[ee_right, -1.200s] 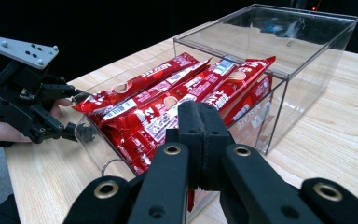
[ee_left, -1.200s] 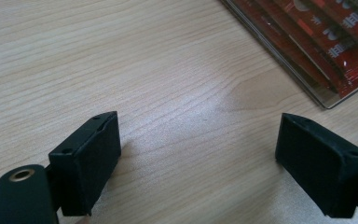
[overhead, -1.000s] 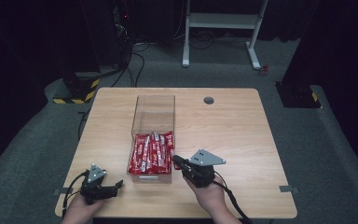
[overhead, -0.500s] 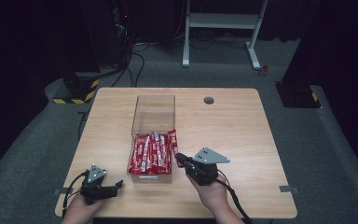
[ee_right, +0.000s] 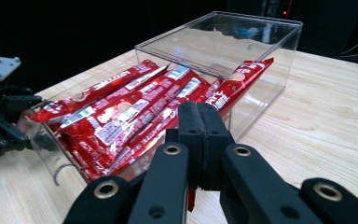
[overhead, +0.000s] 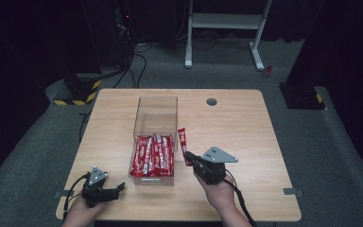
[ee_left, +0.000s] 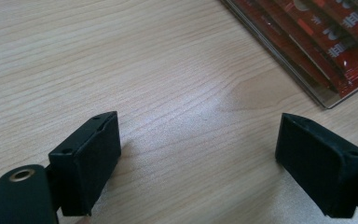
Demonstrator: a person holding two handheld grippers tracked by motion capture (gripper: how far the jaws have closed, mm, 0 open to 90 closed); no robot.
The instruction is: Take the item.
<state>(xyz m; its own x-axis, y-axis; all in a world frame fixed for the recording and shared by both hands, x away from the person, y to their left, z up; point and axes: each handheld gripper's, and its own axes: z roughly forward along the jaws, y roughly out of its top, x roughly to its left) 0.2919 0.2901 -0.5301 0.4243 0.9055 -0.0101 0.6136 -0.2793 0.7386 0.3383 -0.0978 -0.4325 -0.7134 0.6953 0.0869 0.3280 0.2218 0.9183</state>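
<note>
A clear plastic box (overhead: 155, 100) stands in the middle of the table, its near half packed with several red snack packets (overhead: 152, 157). My right gripper (overhead: 189, 157) is just right of the box, shut on one end of a single red packet (overhead: 183, 142) that points away along the box's right wall. In the right gripper view the jaws (ee_right: 203, 122) are pressed together on that packet (ee_right: 242, 77), which slants up beside the box (ee_right: 261, 32). My left gripper (overhead: 118, 188) rests open near the front left edge. Its jaws (ee_left: 198, 154) stand wide over bare wood, the box corner (ee_left: 325, 99) to the upper right.
A round cable hole (overhead: 211, 101) sits in the tabletop behind the box. Bare wood (overhead: 236, 127) lies right of the box and left of it. On the floor beyond are a white stand frame (overhead: 227, 21) and a yellow-and-black striped base (overhead: 78, 90).
The right gripper has drawn one red packet out from the pile and moved it to the right of the box. The left gripper has stayed where it was.
</note>
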